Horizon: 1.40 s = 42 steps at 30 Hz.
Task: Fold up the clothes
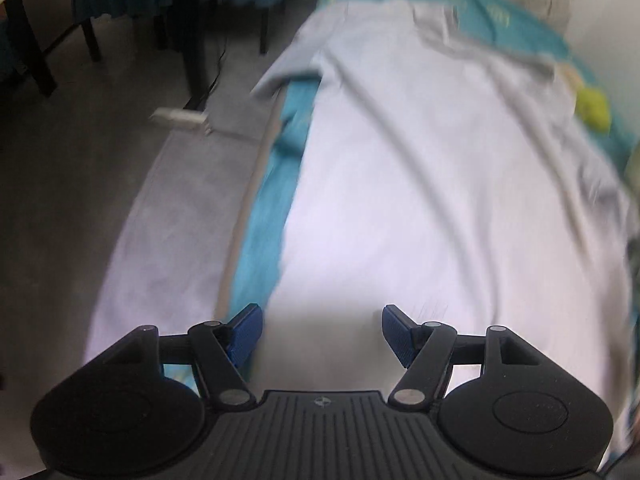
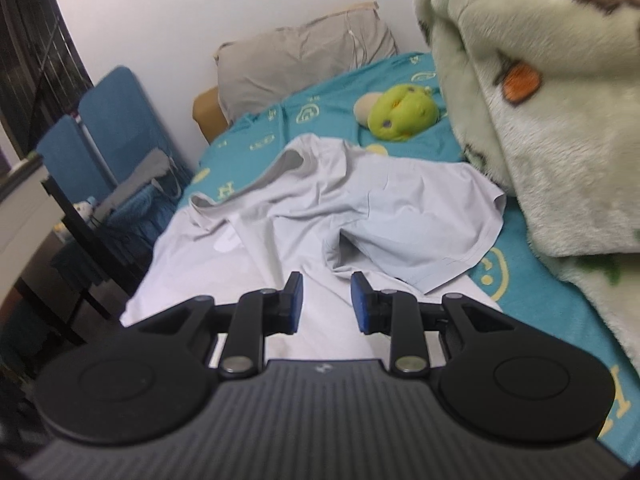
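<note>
Lying lengthwise on the teal bedsheet [image 2: 520,320], the pale grey T-shirt [image 2: 280,216] runs away from both tools: its hem end is near, its neckline [image 2: 240,188] far, toward the beige pillow [image 2: 304,52]. That long axis is what the coming fold turns on, I judge — a lengthwise fold means carrying one side edge across to the other.

The right gripper [image 2: 326,298] hovers over the near part of the shirt body, jaws parted by a moderate gap with nothing between the blue pads. Just beyond it and to the right lies the right sleeve [image 2: 432,220], rumpled and already partly flopped inward over the chest, its cuff edge resting on the sheet. This sleeve is nearer to the right tool than to the left.

The left gripper [image 1: 322,334] is spread wide and empty, hanging above the shirt [image 1: 420,200] close to its left edge, where the cloth meets the sheet [image 1: 264,216] by the bed's side; the floor [image 1: 100,160] drops away further left. That view is motion-blurred, so whether the pads touch the fabric cannot be told.

A green plush toy [image 2: 402,112] sits far right, beyond the shirt and apart from it, and a fleecy green blanket [image 2: 540,100] crowds the right side, near the sleeve — something a wide sweep could snag.
</note>
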Each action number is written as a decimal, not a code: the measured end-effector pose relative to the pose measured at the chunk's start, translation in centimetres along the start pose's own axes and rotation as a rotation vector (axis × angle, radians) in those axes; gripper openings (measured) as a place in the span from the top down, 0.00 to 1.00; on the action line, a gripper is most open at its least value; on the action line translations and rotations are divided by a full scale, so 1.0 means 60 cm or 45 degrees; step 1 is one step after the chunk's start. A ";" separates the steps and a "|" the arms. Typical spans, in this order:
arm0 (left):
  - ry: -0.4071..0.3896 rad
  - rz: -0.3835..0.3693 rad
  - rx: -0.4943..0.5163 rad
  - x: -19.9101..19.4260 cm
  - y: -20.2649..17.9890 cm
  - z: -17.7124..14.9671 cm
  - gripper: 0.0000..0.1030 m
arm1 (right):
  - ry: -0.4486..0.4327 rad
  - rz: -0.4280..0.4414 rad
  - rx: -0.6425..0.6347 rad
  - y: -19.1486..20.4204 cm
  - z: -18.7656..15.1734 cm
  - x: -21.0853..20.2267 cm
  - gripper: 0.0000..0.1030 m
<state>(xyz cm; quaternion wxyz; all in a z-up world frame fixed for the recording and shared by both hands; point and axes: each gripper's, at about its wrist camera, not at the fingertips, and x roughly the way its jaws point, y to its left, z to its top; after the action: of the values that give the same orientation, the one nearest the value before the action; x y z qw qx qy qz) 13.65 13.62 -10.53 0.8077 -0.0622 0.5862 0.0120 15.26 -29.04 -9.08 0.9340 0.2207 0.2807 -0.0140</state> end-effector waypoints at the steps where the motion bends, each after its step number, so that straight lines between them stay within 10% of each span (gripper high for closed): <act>1: 0.029 0.022 0.003 -0.001 0.003 -0.013 0.33 | -0.003 0.009 0.010 -0.002 -0.001 -0.009 0.70; 6: 0.137 0.070 -0.077 -0.015 0.024 -0.039 0.34 | -0.004 0.016 0.046 -0.011 -0.010 -0.041 0.32; 12: 0.276 0.058 -0.009 -0.006 0.003 -0.043 0.55 | -0.024 0.012 0.029 -0.013 -0.007 -0.049 0.32; 15: 0.327 0.084 0.062 -0.009 -0.012 -0.047 0.96 | -0.013 0.014 0.028 -0.013 -0.009 -0.042 0.33; 25: 0.341 0.364 0.269 -0.060 -0.043 -0.056 0.97 | -0.045 -0.004 0.009 -0.012 -0.001 -0.046 0.33; 28: 0.259 0.365 0.281 -0.077 -0.066 -0.041 0.91 | -0.055 -0.018 -0.010 -0.012 -0.001 -0.049 0.33; 34: 0.011 0.226 0.187 -0.164 -0.073 -0.023 0.45 | -0.086 -0.022 -0.061 -0.003 0.002 -0.058 0.33; 42: -0.506 0.106 0.238 -0.251 -0.155 -0.001 0.09 | -0.142 -0.026 -0.133 0.011 0.002 -0.070 0.33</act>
<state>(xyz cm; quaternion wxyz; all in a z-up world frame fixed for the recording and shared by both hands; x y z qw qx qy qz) 9.75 5.17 4.51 0.9084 0.0409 0.4160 0.0031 11.89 -28.89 -6.51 0.9582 0.1676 0.2309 -0.0211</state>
